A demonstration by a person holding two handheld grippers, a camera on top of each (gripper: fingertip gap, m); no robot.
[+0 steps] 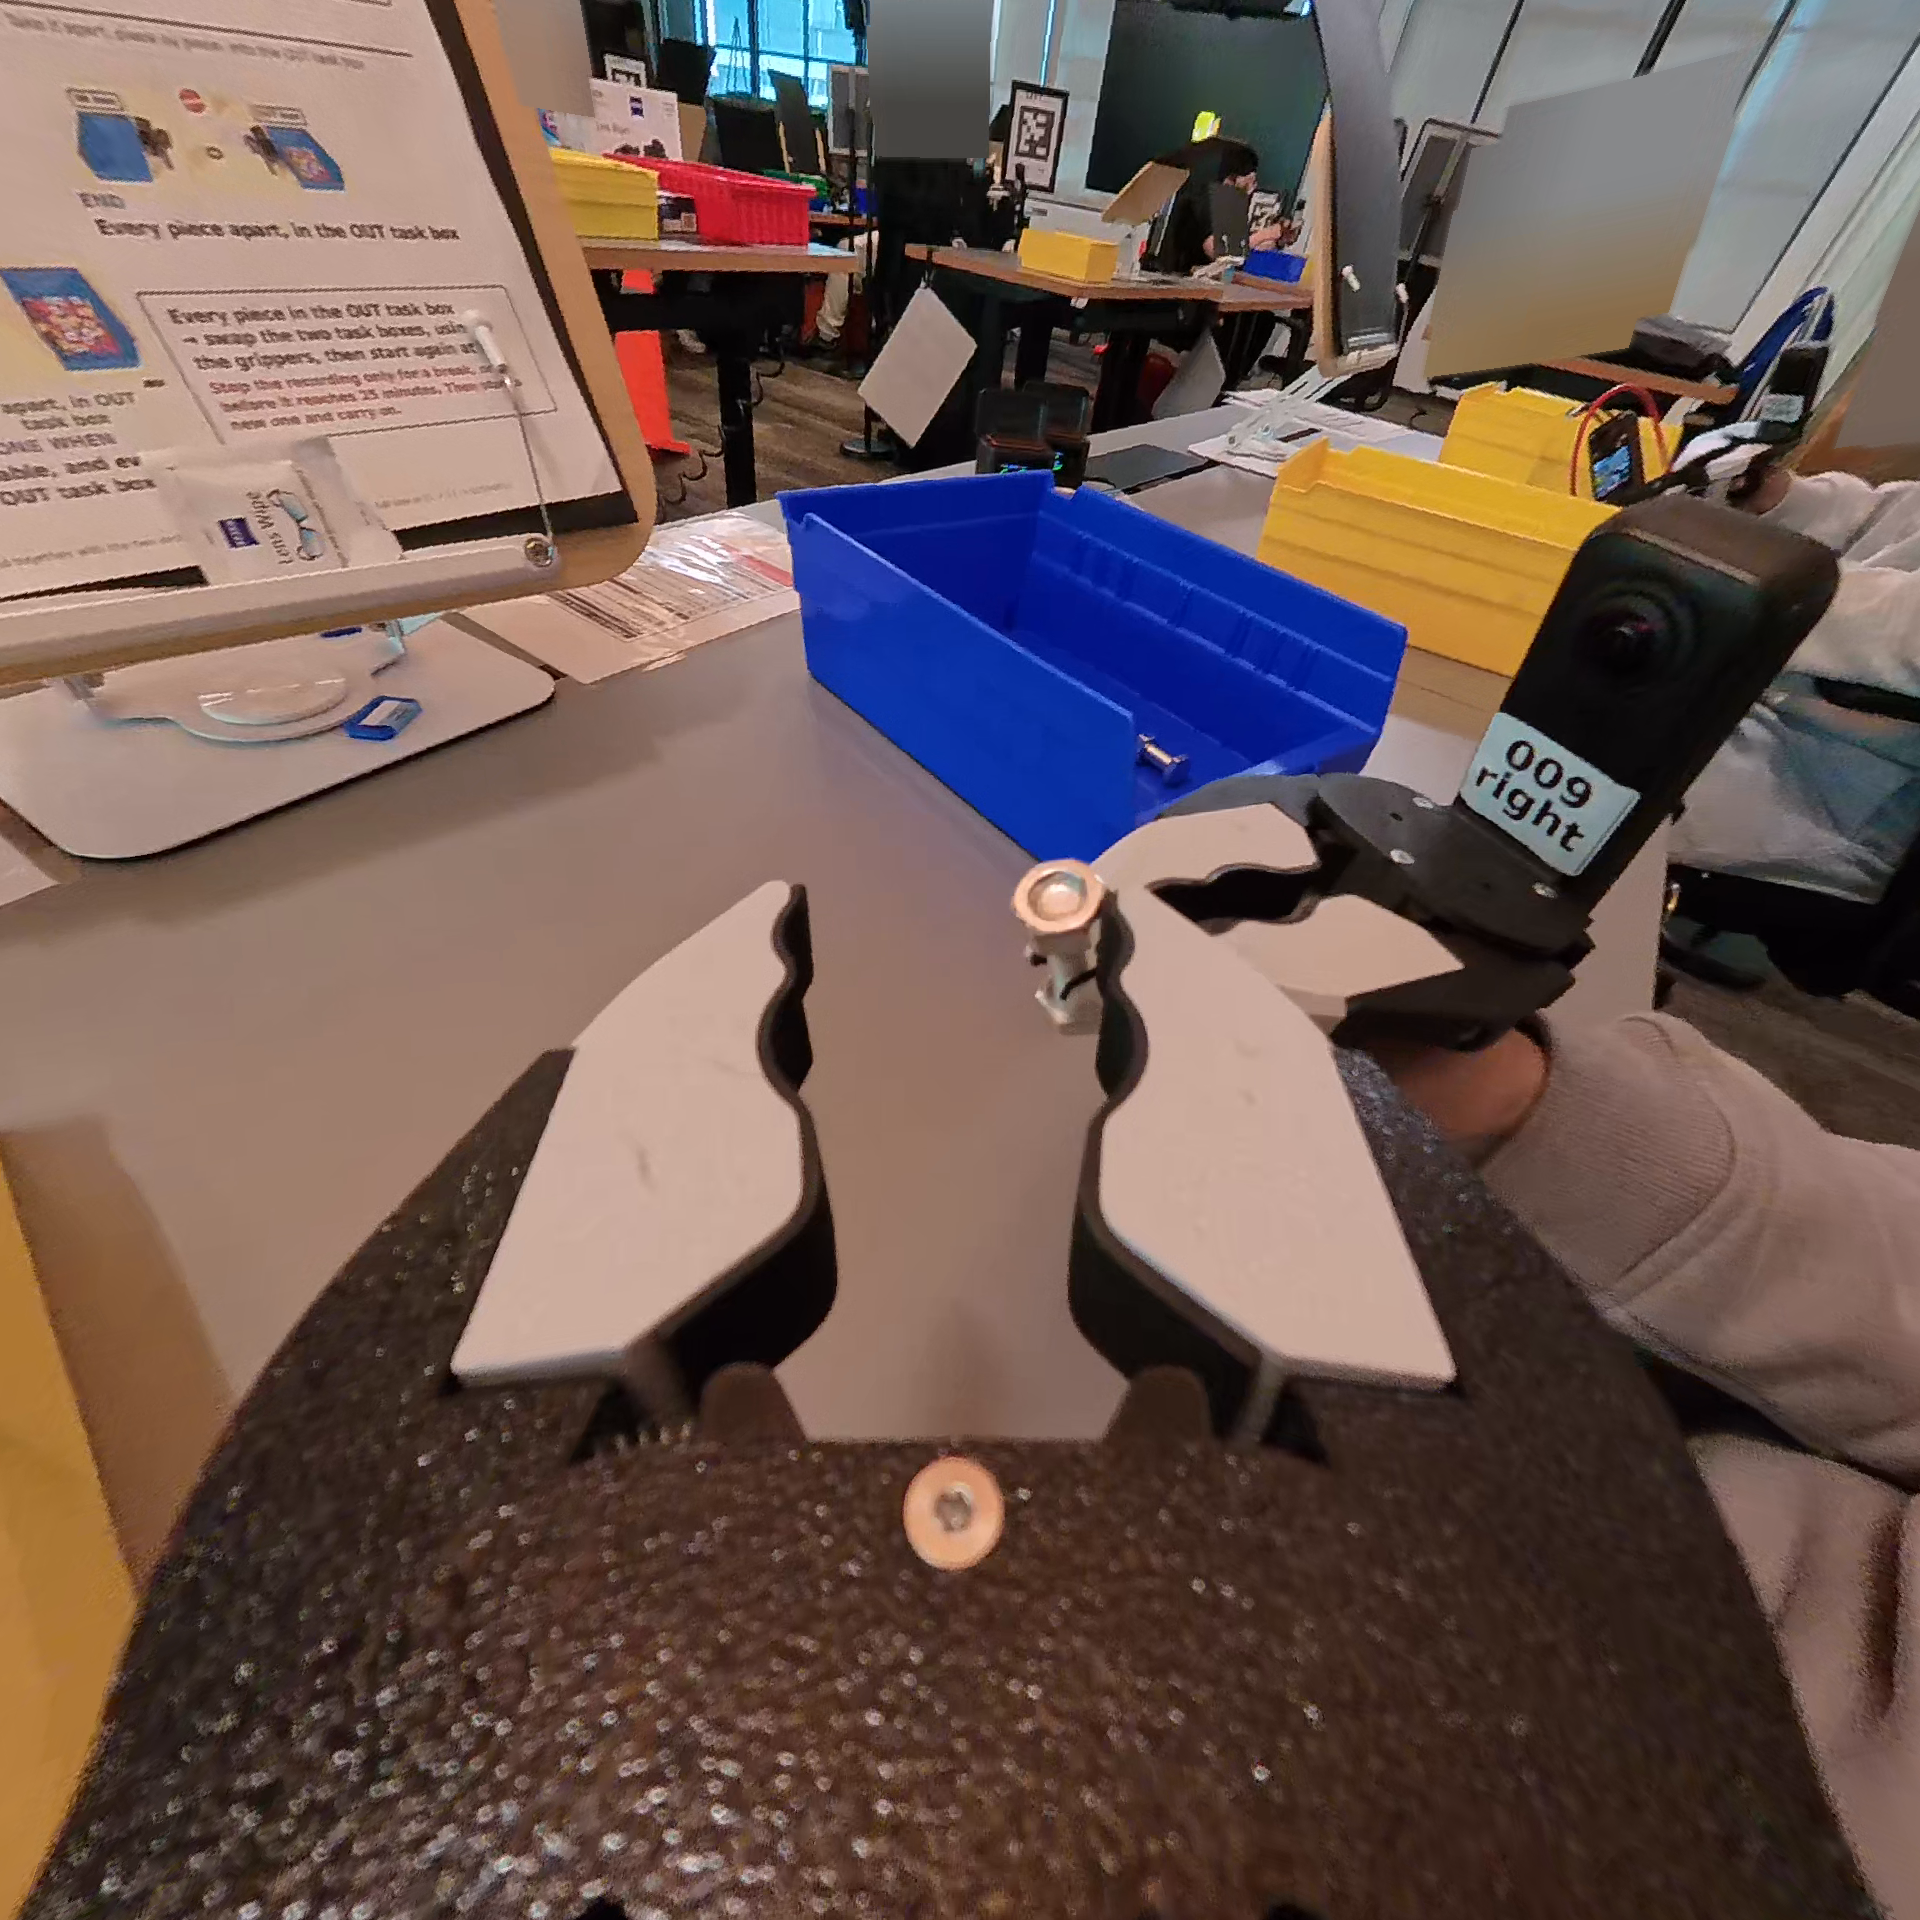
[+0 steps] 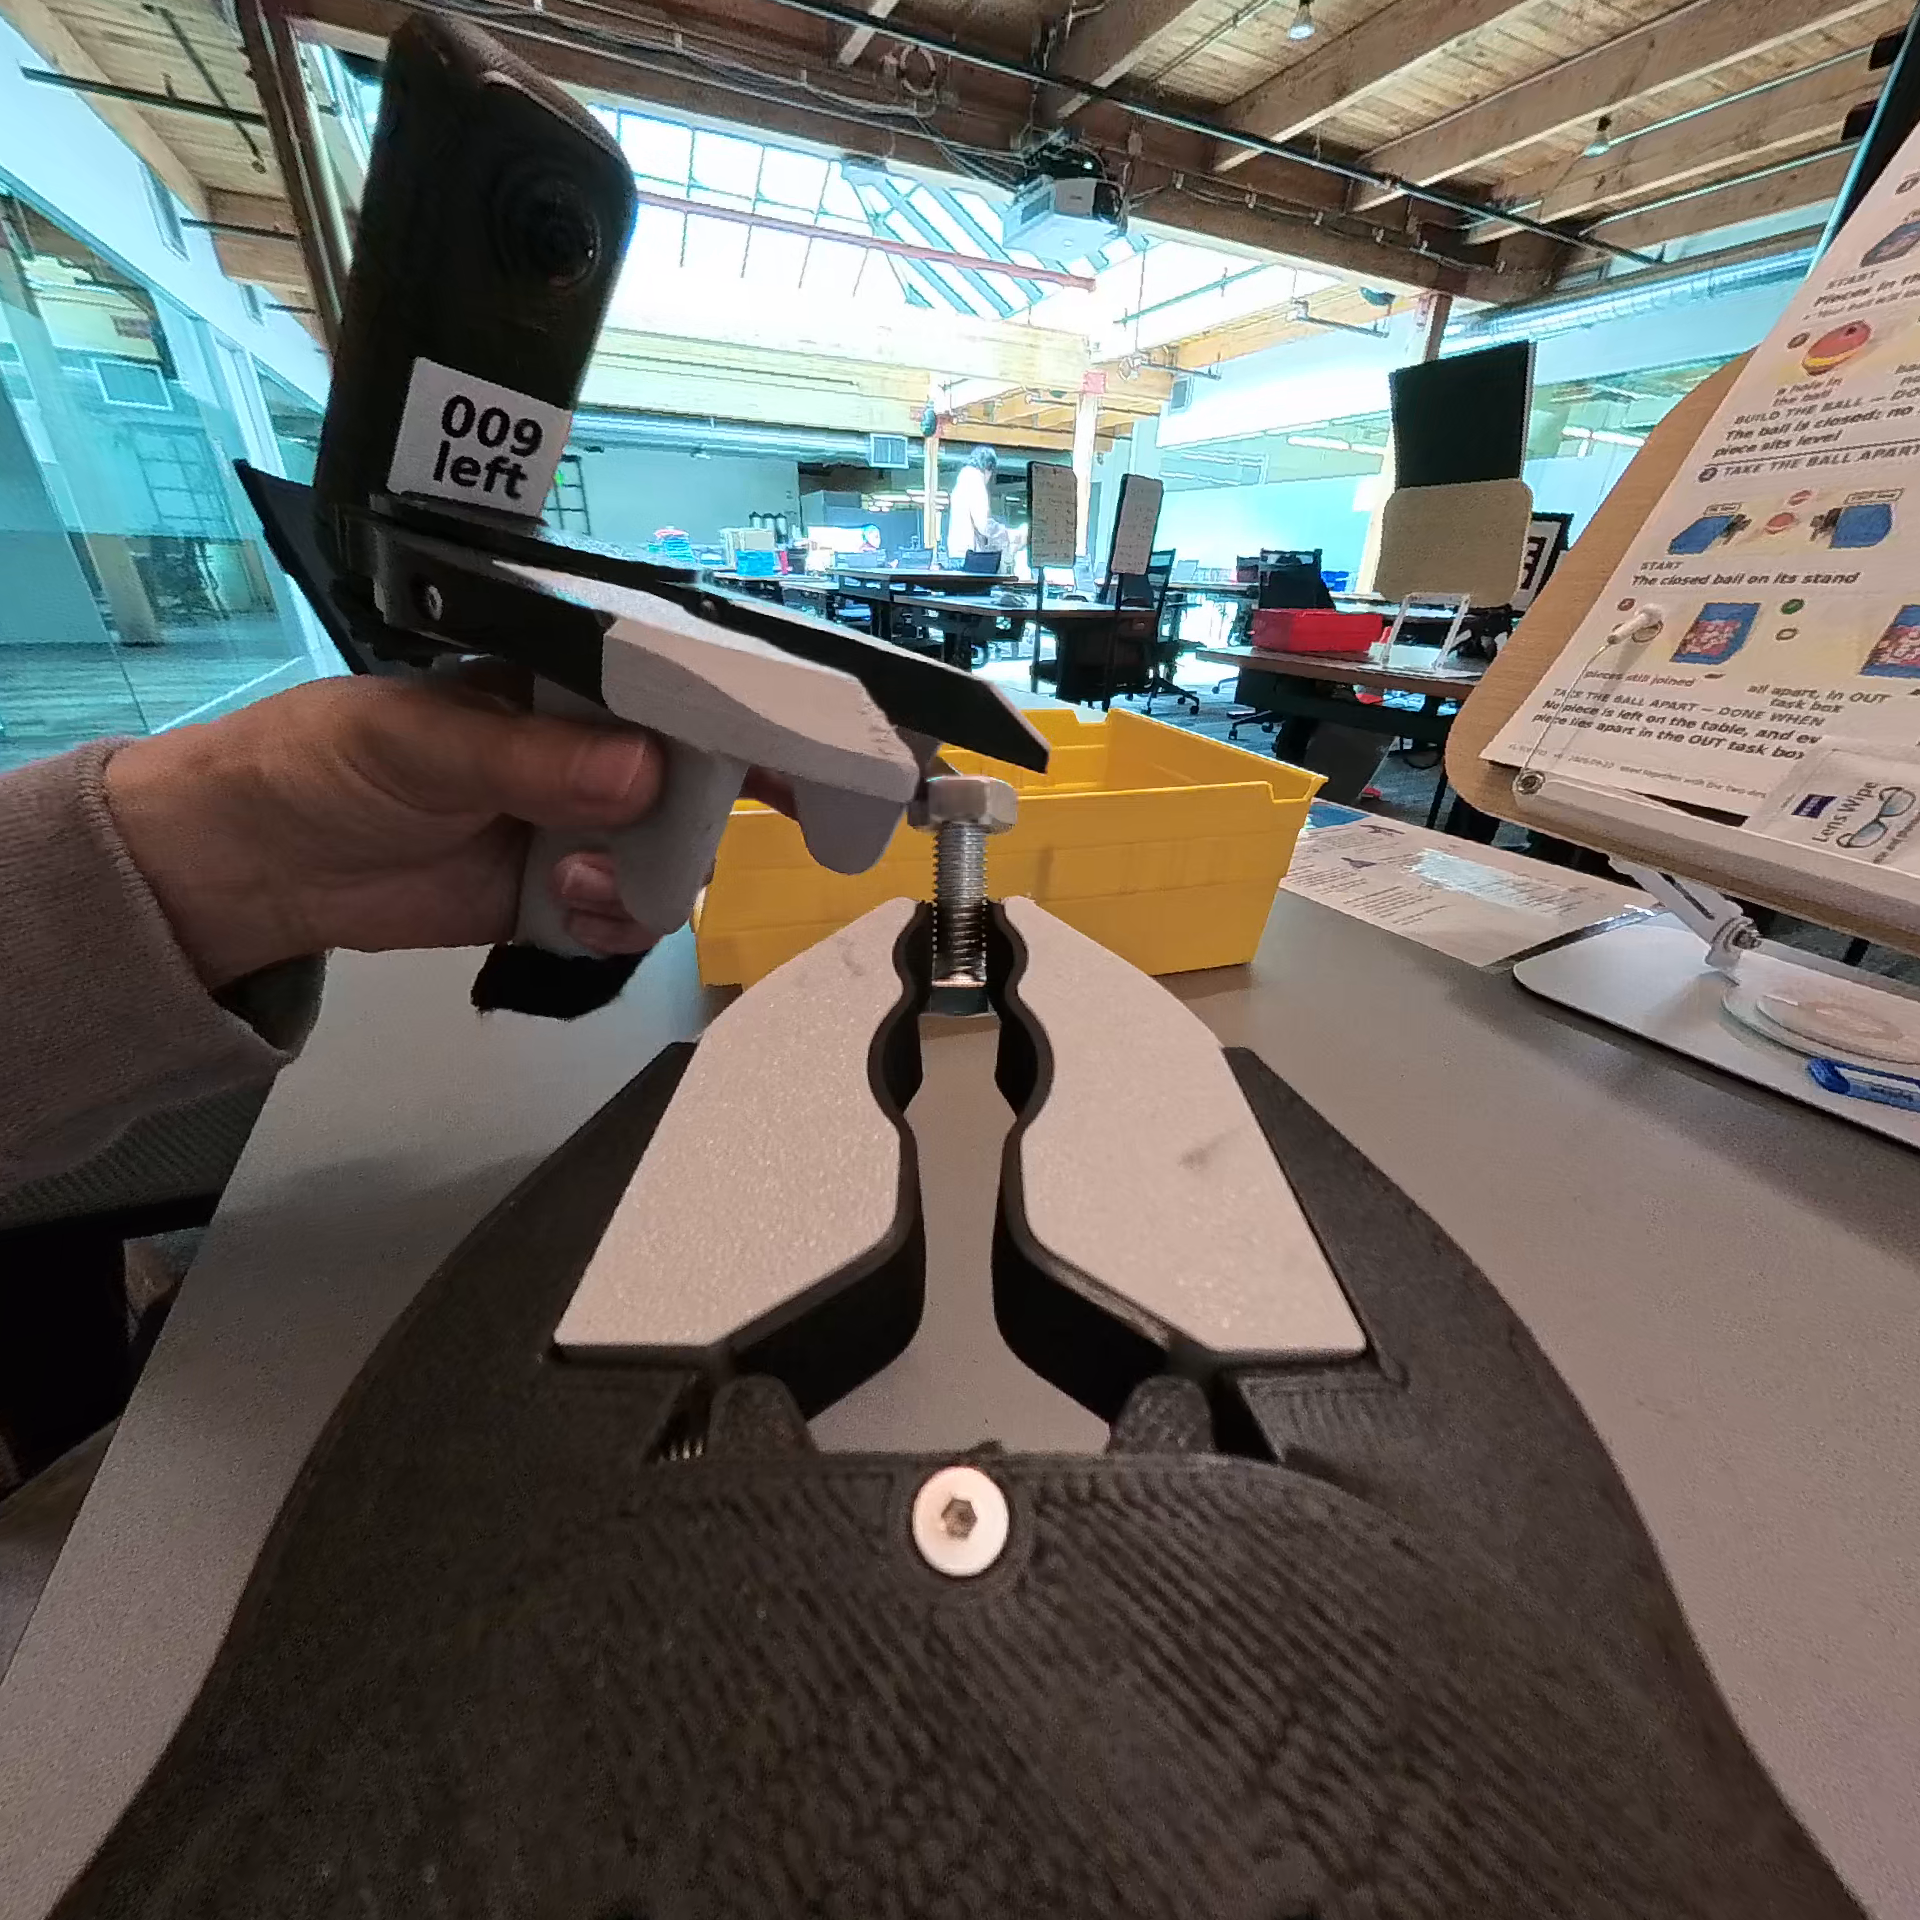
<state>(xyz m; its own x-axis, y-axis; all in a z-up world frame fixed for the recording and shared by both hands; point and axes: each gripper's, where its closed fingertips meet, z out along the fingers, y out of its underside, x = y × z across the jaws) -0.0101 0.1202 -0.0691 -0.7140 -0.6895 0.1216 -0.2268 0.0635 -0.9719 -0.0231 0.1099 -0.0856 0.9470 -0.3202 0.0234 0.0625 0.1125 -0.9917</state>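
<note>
The right claw (image 2: 958, 935) was nearly shut on the threaded shaft of a silver bolt (image 2: 961, 883), pads pressed to both sides, bolt upright w/ a nut (image 2: 961, 802) at its top end, above the grey bench (image 2: 1455, 1195); the left claw (image 1: 940, 935) stood wide open, holding nothing, its right finger (image 1: 1195, 1039) just beside the nut; whether it touched, can't tell. In the left wrist view a blue bin (image 1: 1039, 644) sat behind w/ another small bolt (image 1: 1158, 753) inside; a yellow bin (image 2: 1039, 862) sat beyond the bolt in the right wrist view; an instruction board (image 1: 260, 312) on a stand stood nearby. Judging by layout, the step looked like getting a grip on the nut; that would call for centring the open fingers round it before closing.
</note>
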